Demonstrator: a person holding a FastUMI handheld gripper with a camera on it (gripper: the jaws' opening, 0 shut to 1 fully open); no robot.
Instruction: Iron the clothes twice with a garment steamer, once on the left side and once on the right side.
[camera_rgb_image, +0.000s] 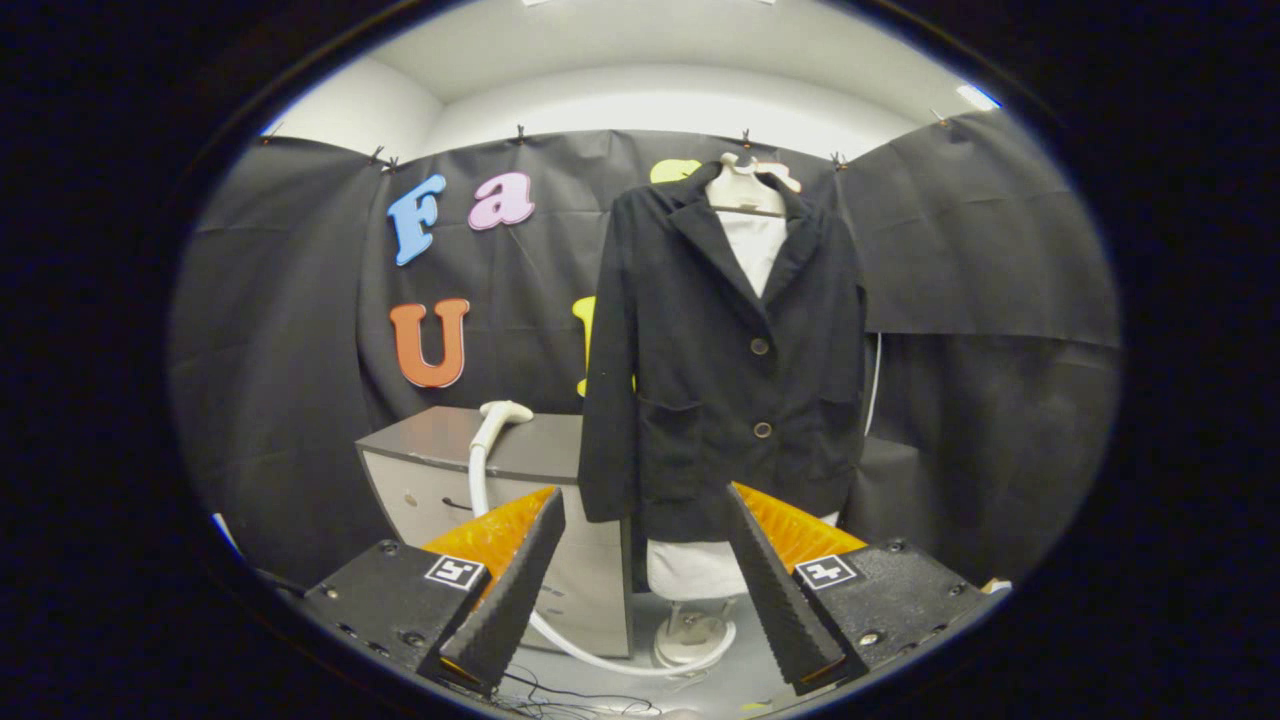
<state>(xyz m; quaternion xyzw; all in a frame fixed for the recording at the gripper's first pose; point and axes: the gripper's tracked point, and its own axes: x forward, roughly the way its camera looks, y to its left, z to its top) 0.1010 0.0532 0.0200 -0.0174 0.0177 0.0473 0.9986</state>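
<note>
While the gripper (645, 590) is held wide and empty, the steamer (504, 411) is seen ahead-left, beside the jacket (720, 370).

Ridged, wedge-shaped fingers (520, 590) on screwed housings with square markers, perhaps textured.

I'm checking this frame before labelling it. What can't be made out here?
- Steamer head: small, its face is unclear.
- Hose: partly hidden by the fingers of the open gripper.
- Cabinet: right side hidden by the jacket.
- Mannequin: mostly covered by the jacket.
</note>
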